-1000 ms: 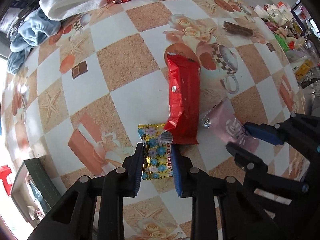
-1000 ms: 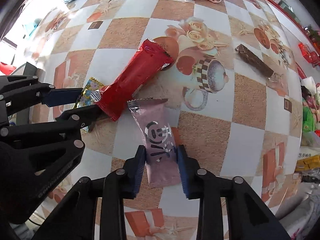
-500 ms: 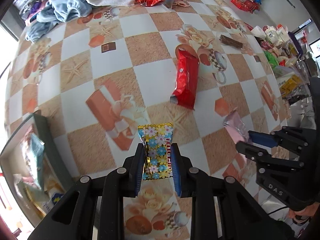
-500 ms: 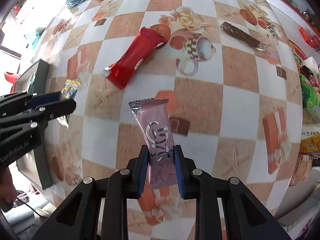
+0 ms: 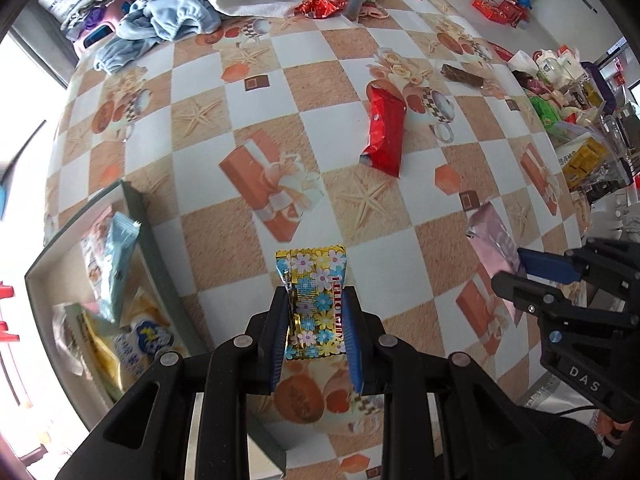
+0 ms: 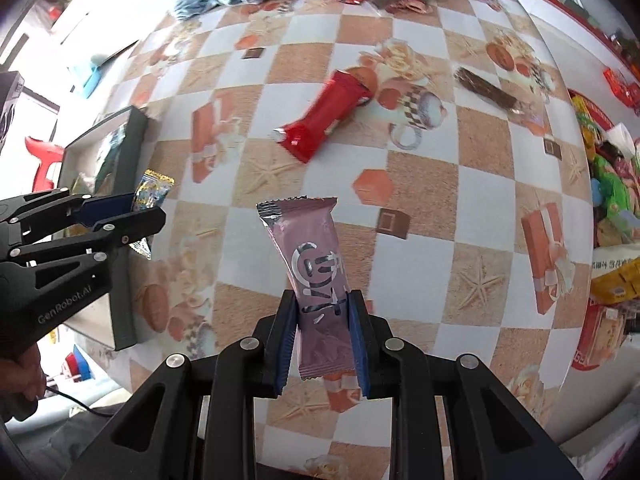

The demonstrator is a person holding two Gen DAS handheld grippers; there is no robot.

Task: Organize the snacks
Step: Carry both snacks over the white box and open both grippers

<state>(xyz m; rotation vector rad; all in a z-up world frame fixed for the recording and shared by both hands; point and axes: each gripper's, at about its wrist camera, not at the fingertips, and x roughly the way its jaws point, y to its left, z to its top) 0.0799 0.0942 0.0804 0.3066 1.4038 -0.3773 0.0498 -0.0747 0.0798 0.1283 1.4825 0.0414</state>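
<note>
My left gripper (image 5: 316,312) is shut on a gold flowered snack packet (image 5: 314,300), held above the table near the box (image 5: 150,240). My right gripper (image 6: 323,316) is shut on a pink snack packet (image 6: 316,268), also lifted off the table. In the left wrist view the right gripper (image 5: 520,270) shows at the right with the pink packet (image 5: 494,236). In the right wrist view the left gripper (image 6: 124,212) shows at the left with the gold packet (image 6: 154,188). A red packet (image 5: 384,132) and a brown bar (image 5: 460,74) lie on the table.
The open grey box at the left table edge holds a light blue packet (image 5: 116,256) and several other snacks. Blue and white cloths (image 5: 176,20) and more wrappers (image 5: 320,6) lie at the far edge. Assorted goods (image 6: 612,184) crowd the right side.
Both grippers have risen off the table with their packets and shifted toward the box at the left; the box has come into view. The red packet stays on the table.
</note>
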